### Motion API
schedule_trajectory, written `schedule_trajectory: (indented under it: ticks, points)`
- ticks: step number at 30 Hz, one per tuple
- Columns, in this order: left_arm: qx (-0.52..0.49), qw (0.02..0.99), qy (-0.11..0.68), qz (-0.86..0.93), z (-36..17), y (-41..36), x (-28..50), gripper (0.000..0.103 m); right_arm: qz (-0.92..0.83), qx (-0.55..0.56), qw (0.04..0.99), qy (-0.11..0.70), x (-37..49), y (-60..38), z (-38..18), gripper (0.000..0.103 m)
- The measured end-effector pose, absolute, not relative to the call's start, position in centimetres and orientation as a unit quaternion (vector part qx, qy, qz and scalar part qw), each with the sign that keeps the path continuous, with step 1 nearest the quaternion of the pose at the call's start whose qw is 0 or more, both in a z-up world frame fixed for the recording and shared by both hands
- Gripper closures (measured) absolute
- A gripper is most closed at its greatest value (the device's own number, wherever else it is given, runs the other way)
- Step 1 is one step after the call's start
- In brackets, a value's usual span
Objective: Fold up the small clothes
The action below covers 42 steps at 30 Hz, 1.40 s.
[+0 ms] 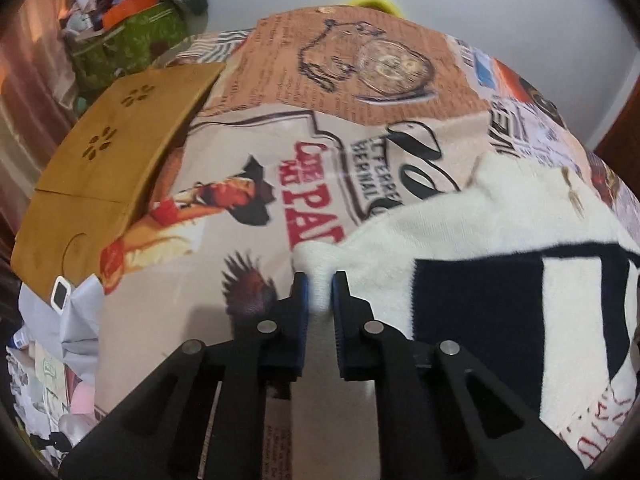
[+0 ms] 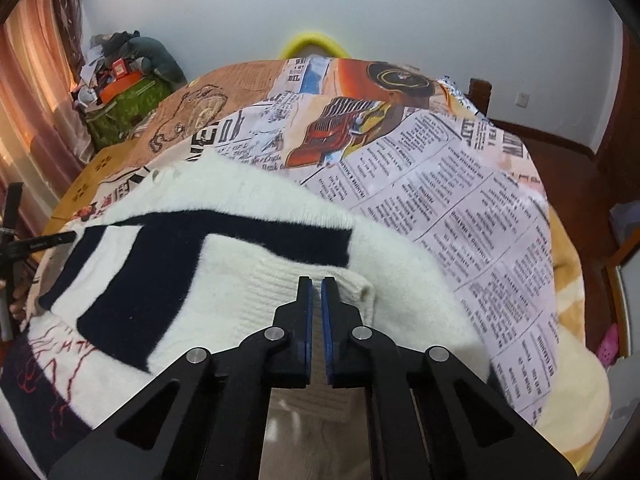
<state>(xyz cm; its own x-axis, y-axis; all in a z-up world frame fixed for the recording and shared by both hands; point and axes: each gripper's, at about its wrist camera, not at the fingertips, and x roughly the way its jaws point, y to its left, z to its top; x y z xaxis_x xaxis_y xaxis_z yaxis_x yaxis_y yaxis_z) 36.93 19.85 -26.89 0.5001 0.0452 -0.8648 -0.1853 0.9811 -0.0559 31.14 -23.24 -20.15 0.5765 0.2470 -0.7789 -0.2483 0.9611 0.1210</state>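
Between the blue pads of the left hand-held gripper (image 1: pixel 319 280) sits a pinch of the white sweater (image 1: pixel 500 216), taken at a ribbed corner on the garment's left edge; the jaws are drawn in narrow and clamped on that fold. From this corner the rest of the sweater spreads away to the right and forward across the printed bedspread (image 1: pixel 248 152), its dark navy blocks just beside the grip.

On the other side, the right hand-held gripper (image 2: pixel 316 280) has its jaws almost touching, nipped on a ribbed cuff or hem (image 2: pixel 304 276) that lies on top of the sweater's body. Seen from here the sweater's long axis runs left to right, so the bulk of it lies to the left and ahead of this grip, with the navy pattern (image 2: pixel 172 264) between the two held points.

Each hand thus holds one end of the near edge, and neither is clearly nearer the middle. My judgement is that the coming fold turns on lifting both corners together and carrying them forward, away from the person, over the sweater's far edge.

Beyond lie bare bedspread, a wooden board (image 1: pixel 120 152) at the left, and the pale wall.
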Motion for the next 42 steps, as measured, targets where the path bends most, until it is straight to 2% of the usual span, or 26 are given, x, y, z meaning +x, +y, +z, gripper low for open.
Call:
schedule_trajectory:
  ticks: [7,12,17,19,22,26,30,33,42]
  points:
    - [-0.041,0.859,0.5,0.106,-27.0,20.2,37.7,0.096,0.142,-0.002,0.883,0.448,31.2,-23.3,-19.9,0.103]
    - [-0.028,0.87,0.484,0.092,-24.4,19.0,36.4,0.095,0.151,0.011,0.885,0.44,29.2,-24.0,-17.7,0.096]
    - [-0.017,0.886,0.46,0.062,-20.8,16.6,34.5,0.095,0.149,0.022,0.902,0.404,26.3,-25.7,-14.5,0.078]
    - [-0.013,0.892,0.45,0.049,-19.4,15.3,33.9,0.093,0.141,0.02,0.91,0.39,25.0,-26.6,-13.3,0.075]
    - [-0.014,0.899,0.436,0.03,-17.7,13.5,32.8,0.081,0.116,0.019,0.919,0.377,23.0,-28.8,-11.9,0.067]
    - [-0.016,0.906,0.424,0.007,-16.6,11.1,31.5,0.057,0.06,0.024,0.926,0.373,20.3,-32.8,-11.0,0.057]
    - [0.004,0.905,0.426,-0.002,-16.9,8.8,30.2,0.044,0.014,0.039,0.917,0.396,17.7,-36.3,-12.1,0.05]
    - [0.01,0.901,0.434,-0.013,-17.8,7.4,29.1,0.039,-0.008,0.055,0.904,0.424,16.2,-38.5,-14.0,0.049]
    - [0.011,0.881,0.473,-0.015,-20.7,6.1,26.8,0.038,-0.019,0.136,0.842,0.522,13.5,-41.9,-21.6,0.048]
